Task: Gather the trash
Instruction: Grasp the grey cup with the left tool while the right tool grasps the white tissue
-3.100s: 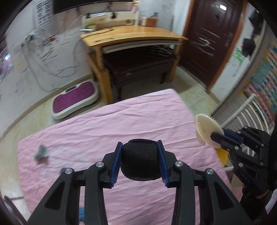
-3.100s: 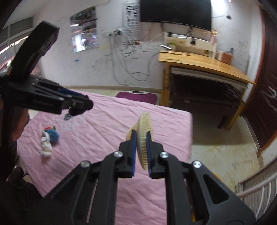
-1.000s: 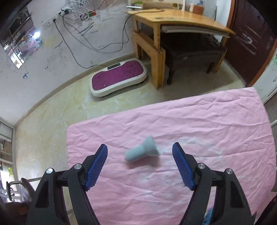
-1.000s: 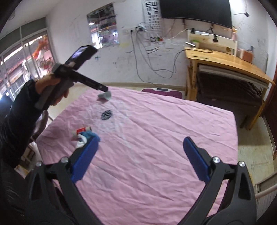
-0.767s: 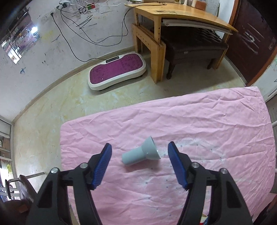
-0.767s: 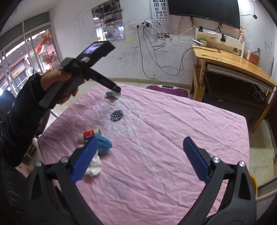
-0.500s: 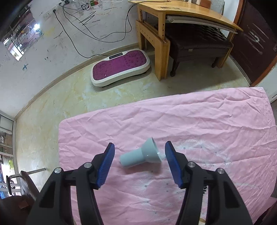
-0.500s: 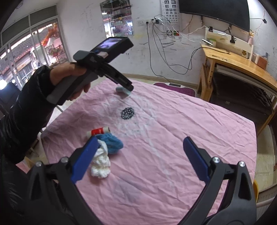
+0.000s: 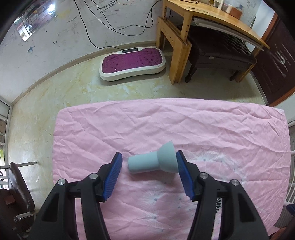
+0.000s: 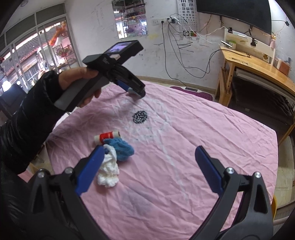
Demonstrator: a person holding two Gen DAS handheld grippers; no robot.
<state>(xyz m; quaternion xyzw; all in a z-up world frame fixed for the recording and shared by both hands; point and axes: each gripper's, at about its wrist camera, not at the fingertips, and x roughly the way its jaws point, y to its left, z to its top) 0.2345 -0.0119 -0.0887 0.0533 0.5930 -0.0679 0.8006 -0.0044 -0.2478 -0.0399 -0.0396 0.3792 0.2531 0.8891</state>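
Pale grey-blue funnel-shaped plastic piece (image 9: pixel 154 162), lying sideways on pink-sheeted worktop (image 9: pixel 202 129): left hand-held gripper (image 9: pixel 149 175) straddles it lengthwise, jaws closing (not yet gripping), for pickup; right hand-held gripper (image 10: pixel 147 166) wide, empty.

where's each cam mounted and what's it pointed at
Left wrist: sits on the left gripper, looking steeply down at the pale blue funnel-shaped piece between its closing jaws; only its own fingers show.
Right wrist: sits on the right gripper, open, looking across the pink cloth; the left hand and black sleeve show.
Shared: the funnel piece, the left gripper, the cloth, the wooden desk.
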